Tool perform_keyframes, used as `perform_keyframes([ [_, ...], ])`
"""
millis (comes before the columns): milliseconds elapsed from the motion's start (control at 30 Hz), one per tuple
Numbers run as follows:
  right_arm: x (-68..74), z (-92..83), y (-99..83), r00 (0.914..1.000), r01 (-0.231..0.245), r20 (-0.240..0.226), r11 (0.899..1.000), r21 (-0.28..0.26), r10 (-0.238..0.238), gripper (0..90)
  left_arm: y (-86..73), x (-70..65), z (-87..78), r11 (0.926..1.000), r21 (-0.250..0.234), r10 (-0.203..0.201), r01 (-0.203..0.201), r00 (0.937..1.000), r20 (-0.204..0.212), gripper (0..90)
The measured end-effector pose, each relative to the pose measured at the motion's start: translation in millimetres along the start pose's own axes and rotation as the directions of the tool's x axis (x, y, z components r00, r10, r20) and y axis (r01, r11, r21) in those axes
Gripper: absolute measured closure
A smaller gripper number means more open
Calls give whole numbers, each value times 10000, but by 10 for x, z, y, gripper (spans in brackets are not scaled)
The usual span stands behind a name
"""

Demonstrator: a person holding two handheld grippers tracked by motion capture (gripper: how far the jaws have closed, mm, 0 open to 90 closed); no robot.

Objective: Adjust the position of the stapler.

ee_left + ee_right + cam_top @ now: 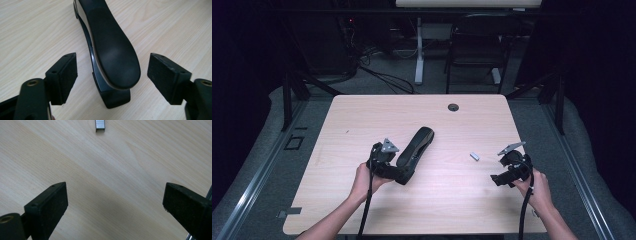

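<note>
Stapler (110, 50) front end cut off by the top edge — staple strip (100, 125) too.

Matt black plastic stapler (110, 47), pale wood-grain table (32, 30)

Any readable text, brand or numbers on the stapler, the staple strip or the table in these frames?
None readable.
Black stapler: plain top, no brand or label showing.
Strip of staples: bare metal, no marking.
Table: plain wood grain, no print.
Left gripper and right gripper: pads unmarked.
</note>
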State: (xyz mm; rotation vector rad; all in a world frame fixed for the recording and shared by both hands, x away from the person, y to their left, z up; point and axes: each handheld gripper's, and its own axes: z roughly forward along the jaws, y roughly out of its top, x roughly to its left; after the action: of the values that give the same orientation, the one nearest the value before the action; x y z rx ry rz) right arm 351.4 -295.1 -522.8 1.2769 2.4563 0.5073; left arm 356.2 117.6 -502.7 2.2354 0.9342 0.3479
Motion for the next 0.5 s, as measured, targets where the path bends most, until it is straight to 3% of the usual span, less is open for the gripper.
perform_keyframes([
  [367, -8, -2, -2, 10000, -57, -4, 10000, -41, 57, 57, 51, -37, 99, 10000, 1, -92, 92, 9984, -563, 414],
  [500, -1, -4, -6, 9999, -126, 16, 9998, -145, 126, 57, 44, -39, 104, 10000, -50, -62, 60, 9995, -299, 487],
])
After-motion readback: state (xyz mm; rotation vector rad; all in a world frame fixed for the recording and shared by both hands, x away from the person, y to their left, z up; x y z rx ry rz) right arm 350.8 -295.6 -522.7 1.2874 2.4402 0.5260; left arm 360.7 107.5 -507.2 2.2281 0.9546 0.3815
